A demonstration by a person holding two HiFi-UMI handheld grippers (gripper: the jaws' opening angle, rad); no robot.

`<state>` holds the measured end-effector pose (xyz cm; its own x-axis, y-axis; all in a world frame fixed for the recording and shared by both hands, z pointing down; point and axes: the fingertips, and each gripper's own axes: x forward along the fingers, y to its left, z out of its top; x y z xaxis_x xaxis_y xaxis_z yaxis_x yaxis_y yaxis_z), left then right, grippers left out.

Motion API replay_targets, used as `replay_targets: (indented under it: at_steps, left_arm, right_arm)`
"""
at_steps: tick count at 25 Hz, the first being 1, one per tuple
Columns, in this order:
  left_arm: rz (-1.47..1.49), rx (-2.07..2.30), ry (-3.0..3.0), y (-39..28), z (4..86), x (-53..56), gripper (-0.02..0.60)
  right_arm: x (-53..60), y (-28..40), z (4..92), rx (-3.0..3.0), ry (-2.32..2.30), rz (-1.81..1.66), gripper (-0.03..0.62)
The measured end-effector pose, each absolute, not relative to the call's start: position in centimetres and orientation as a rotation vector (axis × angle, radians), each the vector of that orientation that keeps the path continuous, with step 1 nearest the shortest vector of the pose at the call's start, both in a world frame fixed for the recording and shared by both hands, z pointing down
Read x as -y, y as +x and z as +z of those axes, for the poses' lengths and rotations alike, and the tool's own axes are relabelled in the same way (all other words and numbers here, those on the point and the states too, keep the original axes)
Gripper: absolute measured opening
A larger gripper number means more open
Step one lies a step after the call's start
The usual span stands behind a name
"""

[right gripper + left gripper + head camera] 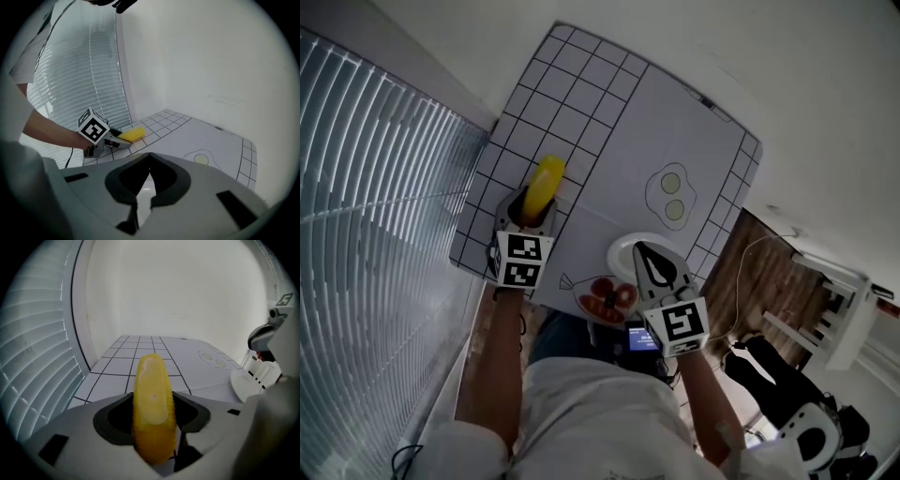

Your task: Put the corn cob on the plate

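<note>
- Left gripper (534, 204): jaws pinch the corn (152, 401) low on its length; the cob's tip juts forward past the jaws, over the gridded mat (581, 94).
- Right gripper (150, 157): jaw tips pressed together, nothing between them; it sits above the white plate (621, 251).
- Just beside the plate: a dish (584, 305) of red slices, possibly fruit.
</note>
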<state>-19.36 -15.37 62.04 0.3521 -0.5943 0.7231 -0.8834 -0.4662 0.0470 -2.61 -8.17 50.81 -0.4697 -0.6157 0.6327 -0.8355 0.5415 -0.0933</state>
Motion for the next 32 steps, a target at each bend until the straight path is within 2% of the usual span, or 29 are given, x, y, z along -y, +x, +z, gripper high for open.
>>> replay_targets:
  at_steps: [32]
  left_arm:
    - [0.934,1.212,2.371,-15.8,57.3,14.3,0.241]
  right_arm:
    - [4.8,1.4,47.5,2.228,1.352,0.481,0.006]
